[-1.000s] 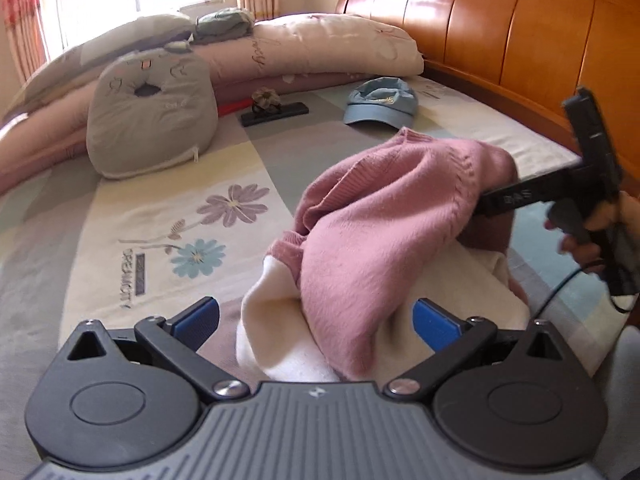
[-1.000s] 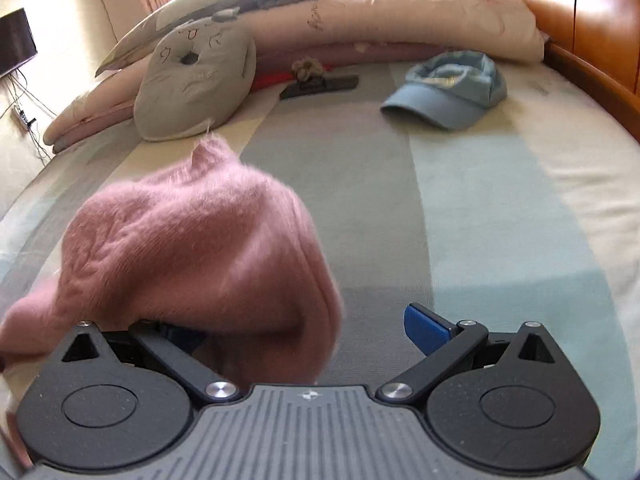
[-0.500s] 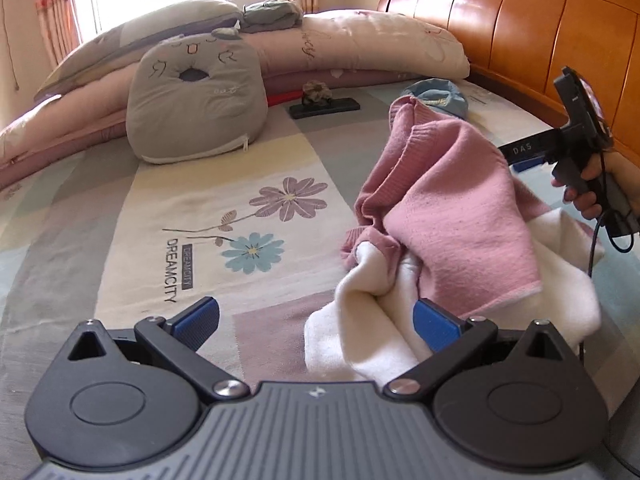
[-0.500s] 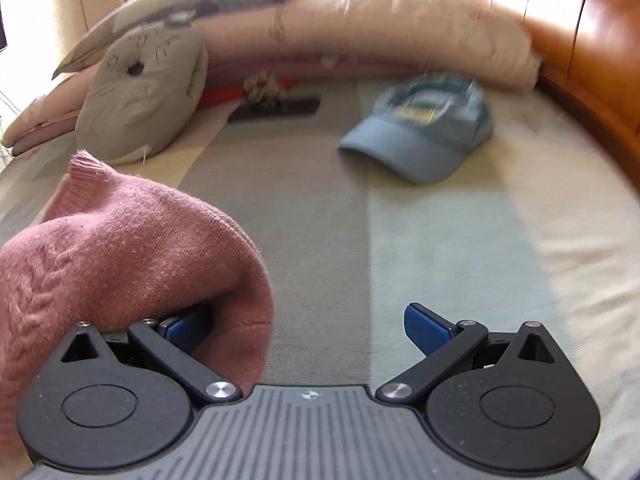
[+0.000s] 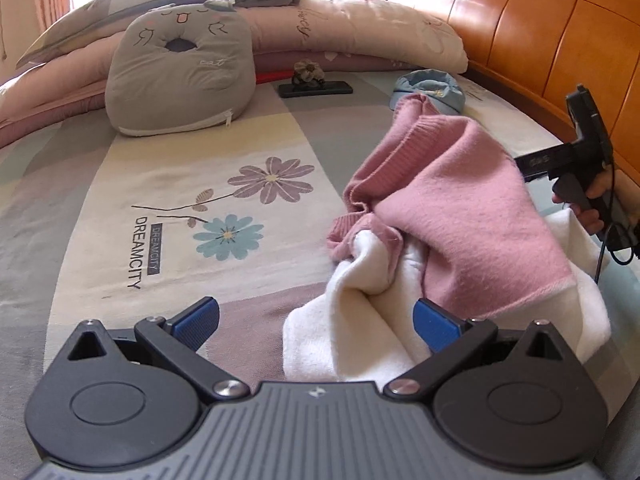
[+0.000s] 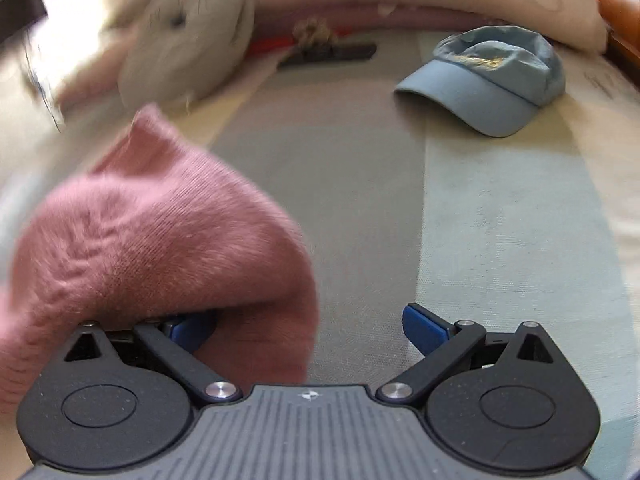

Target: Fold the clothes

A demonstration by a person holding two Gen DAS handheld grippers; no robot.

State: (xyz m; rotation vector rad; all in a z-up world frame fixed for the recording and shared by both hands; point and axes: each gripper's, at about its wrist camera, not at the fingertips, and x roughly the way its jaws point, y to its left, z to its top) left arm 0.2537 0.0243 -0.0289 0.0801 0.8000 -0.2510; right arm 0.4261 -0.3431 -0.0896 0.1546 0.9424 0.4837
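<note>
Patterned bedsheet [image 5: 180, 168] lies bare to my left. My left gripper [image 5: 316, 320] is spread beside the cream garment [image 5: 360, 320]; fuzzy pink knit sweater [image 6: 152, 240] drapes my spread right gripper [image 6: 308, 328], unclamped.

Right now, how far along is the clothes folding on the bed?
Nothing looks folded yet. The pink sweater is bunched over the crumpled white garment. In hand: sweater fabric drapes over one finger of the open right claw. The left claw is open, holding nothing. Spreading and folding both remain.
</note>
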